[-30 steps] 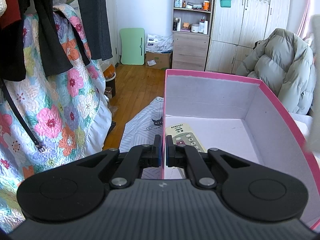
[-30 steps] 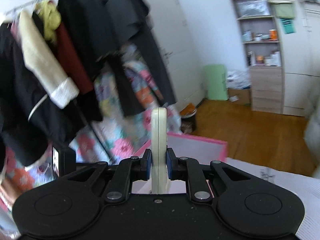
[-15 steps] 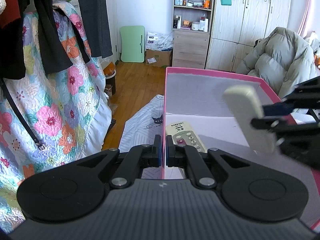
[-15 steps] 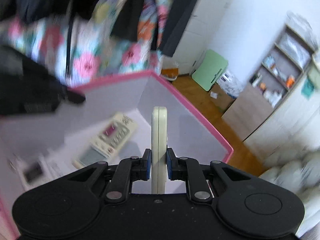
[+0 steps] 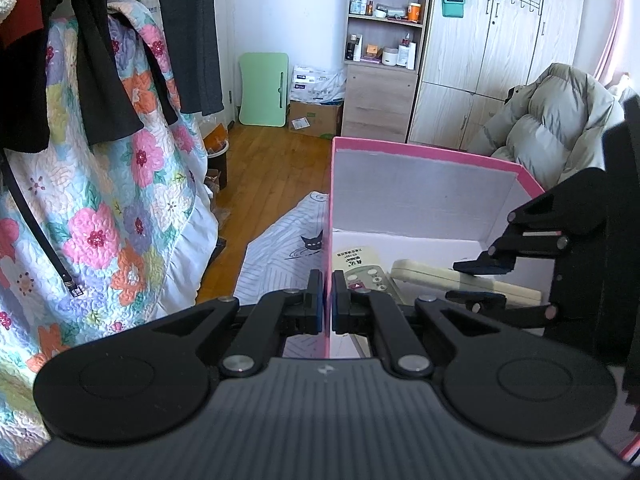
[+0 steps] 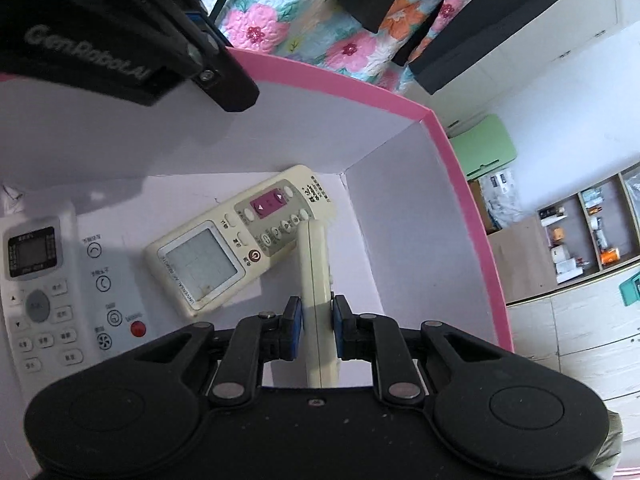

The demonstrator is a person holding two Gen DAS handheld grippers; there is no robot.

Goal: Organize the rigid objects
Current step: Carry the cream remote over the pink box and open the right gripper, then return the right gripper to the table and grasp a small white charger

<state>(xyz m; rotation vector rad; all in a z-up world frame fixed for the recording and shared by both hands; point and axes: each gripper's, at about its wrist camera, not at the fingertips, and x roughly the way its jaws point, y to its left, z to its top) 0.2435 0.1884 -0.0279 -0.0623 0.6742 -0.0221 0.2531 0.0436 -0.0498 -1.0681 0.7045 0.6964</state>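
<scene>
**Third remote going into the pink box**

Left wrist view: left gripper (image 5: 327, 307) clamped tight on the near wall of the pink box (image 5: 420, 148), fingers (image 5: 316, 304) either side of the thin card, most likely to keep the light box from sliding or tipping. Inside, a beige remote (image 5: 354, 266) flat on the floor of the box. Right gripper (image 5: 476, 280) reaching in from the right, carrying a cream remote (image 5: 424, 276) low over the floor.

Right wrist view: right gripper (image 6: 316, 332) gripping the cream remote (image 6: 316, 280) by its long edges, held on edge, tip touching or just above the beige remote (image 6: 240, 240). White remote (image 6: 48, 288) flat at the left. Edge-on hold probably meant to slot it into the bare strip by the right wall. Not yet released.
</scene>
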